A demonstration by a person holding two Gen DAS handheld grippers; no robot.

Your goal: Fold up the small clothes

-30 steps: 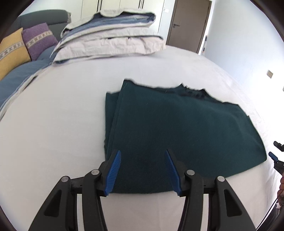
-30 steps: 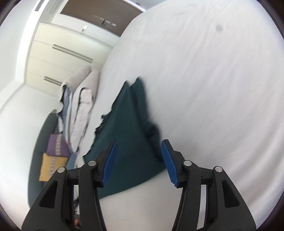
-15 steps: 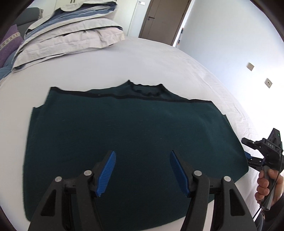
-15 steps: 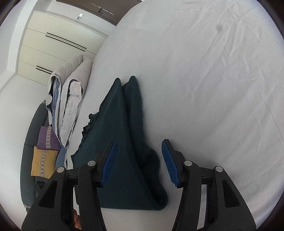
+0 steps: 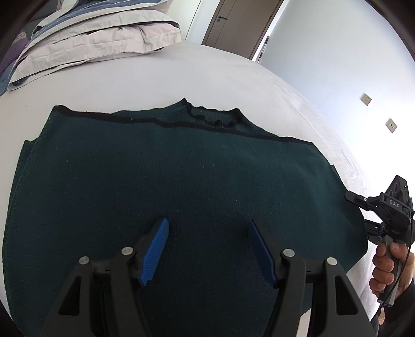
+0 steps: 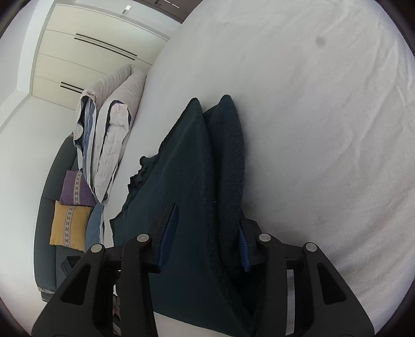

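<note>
A dark green knitted sweater [image 5: 181, 181] lies flat and folded on the white bed, collar at the far side. My left gripper [image 5: 207, 251] is open and empty, hovering just above the sweater's near part. My right gripper [image 6: 205, 238] is open, with the sweater's [image 6: 192, 181] folded side edge between its two blue fingers. In the left wrist view the right gripper [image 5: 363, 217] sits at the sweater's right edge, held by a hand.
The white bed sheet [image 6: 324, 129] spreads wide around the sweater. Folded duvet and pillows [image 5: 90, 39] lie at the bed's far side. A grey sofa with purple and yellow cushions [image 6: 70, 207] stands beyond. A door [image 5: 238, 23] is at the back.
My left gripper moved right and closer over the sweater. My right gripper advanced onto the sweater's side edge, which now lies between its fingers.
</note>
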